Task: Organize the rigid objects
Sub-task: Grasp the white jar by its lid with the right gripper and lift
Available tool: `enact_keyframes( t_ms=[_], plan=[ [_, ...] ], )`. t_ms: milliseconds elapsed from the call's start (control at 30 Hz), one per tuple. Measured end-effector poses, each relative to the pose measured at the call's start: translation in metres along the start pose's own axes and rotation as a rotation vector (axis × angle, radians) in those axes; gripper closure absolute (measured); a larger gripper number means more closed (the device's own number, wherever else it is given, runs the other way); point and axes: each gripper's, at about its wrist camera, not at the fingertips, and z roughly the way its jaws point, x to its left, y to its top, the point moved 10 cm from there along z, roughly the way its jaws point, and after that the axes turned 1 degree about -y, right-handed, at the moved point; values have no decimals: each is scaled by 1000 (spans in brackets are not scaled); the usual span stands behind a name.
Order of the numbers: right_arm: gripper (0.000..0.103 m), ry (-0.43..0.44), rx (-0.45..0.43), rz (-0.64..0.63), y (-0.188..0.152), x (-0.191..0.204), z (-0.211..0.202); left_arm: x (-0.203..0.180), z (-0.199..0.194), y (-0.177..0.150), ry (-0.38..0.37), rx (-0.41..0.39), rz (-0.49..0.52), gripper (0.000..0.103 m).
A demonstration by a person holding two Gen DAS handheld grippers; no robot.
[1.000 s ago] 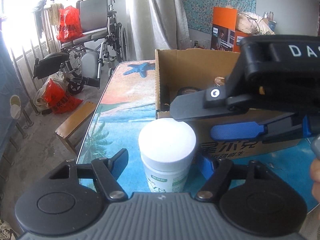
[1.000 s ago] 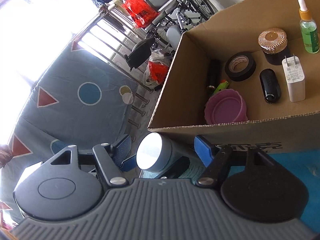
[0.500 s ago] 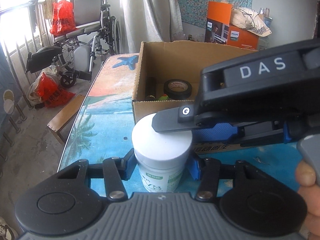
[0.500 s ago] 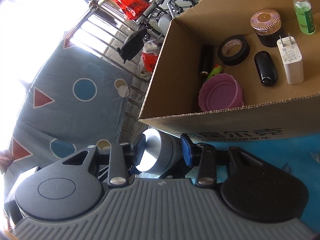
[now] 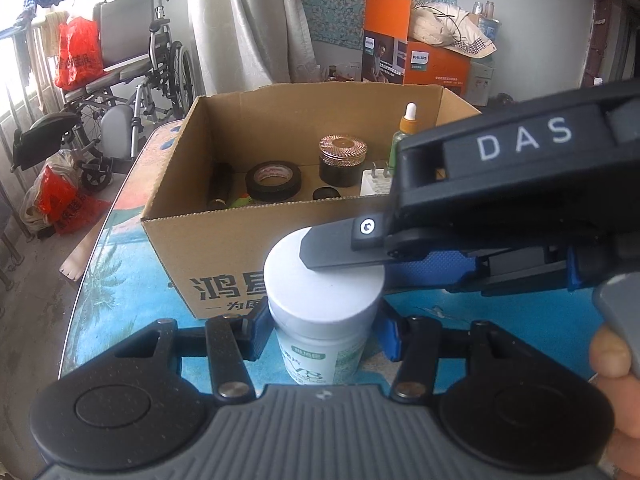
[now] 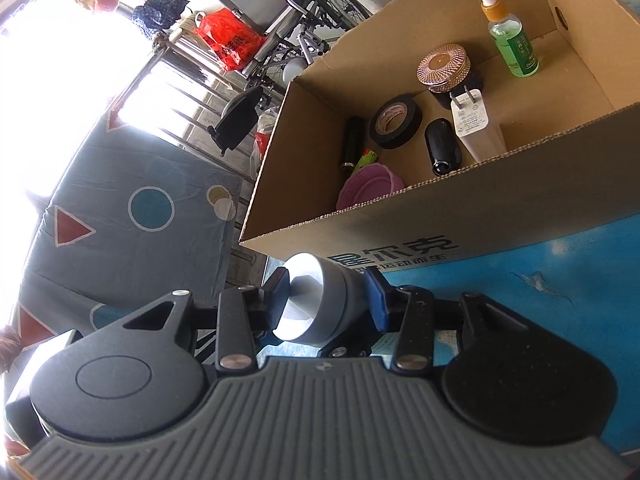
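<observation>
Gripping the white bottle [image 5: 320,300] by its body just under the cap, the left claw [image 5: 320,332] holds it upright at the near wall of the cardboard box [image 5: 224,256], probably to steady it. The right claw [image 6: 326,302] pinches the cap [image 6: 316,300] from the right, its jaws easing apart, seemingly a two-handed carry off the bench [image 5: 120,292] towards the box.

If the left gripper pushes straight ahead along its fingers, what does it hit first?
Probably the cardboard box: its near wall stands just beyond the white bottle that the left gripper holds. Depth is unclear.
</observation>
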Motion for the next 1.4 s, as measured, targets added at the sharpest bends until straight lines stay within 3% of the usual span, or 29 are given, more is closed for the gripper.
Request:
enact_keyframes(
  t_ms=[433, 1400],
  plan=[
    [57, -44, -48, 18, 1, -26, -27, -36, 8, 3, -36, 8, 67, 49],
    [53, -22, -55, 38, -4, -39, -23, -46, 21, -8, -50, 30, 149, 48]
  ],
)
